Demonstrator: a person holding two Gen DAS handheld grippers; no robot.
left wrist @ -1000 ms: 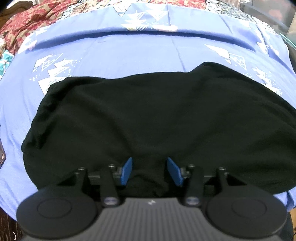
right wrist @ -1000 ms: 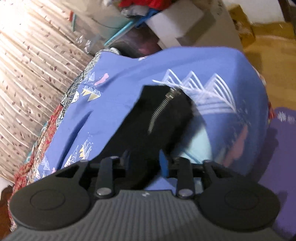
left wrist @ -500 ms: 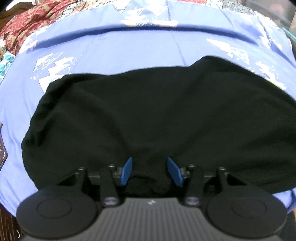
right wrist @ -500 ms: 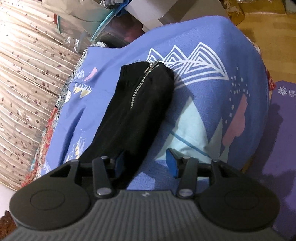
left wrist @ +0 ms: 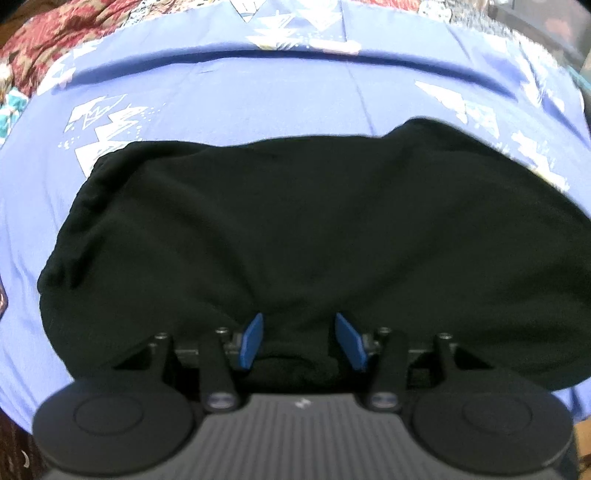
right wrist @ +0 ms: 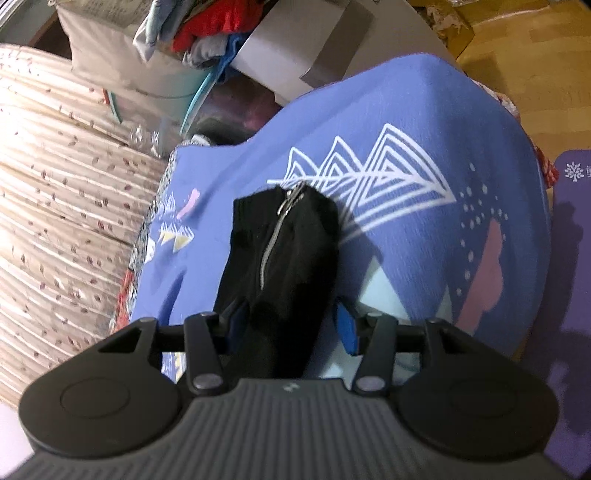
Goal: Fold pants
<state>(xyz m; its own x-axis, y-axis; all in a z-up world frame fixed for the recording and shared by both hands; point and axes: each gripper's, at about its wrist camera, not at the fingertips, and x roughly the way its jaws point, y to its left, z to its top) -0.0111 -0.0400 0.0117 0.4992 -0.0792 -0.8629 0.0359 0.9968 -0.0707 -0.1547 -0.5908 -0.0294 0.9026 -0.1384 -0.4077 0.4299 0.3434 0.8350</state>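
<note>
The black pants [left wrist: 295, 229] lie folded in a wide dark mass across the blue patterned bedsheet [left wrist: 240, 99]. My left gripper [left wrist: 300, 341] is open at their near edge, with black cloth bunched between its blue fingers. In the right wrist view a narrow folded end of the pants [right wrist: 284, 258] with a silver zipper [right wrist: 275, 236] lies on the sheet. My right gripper [right wrist: 291, 328] is open, its fingers on either side of that end, not pinching it.
A red floral blanket [left wrist: 40, 33] lies at the bed's far left. Beyond the bed in the right wrist view are a beige curtain [right wrist: 62, 206], a pile of clothes and boxes [right wrist: 229, 40], a wooden floor [right wrist: 524, 66] and a purple mat [right wrist: 572, 295].
My right gripper opened and let go of the zipper end, which now rests on the sheet. The left gripper stayed open and drew back slightly from the pants.
</note>
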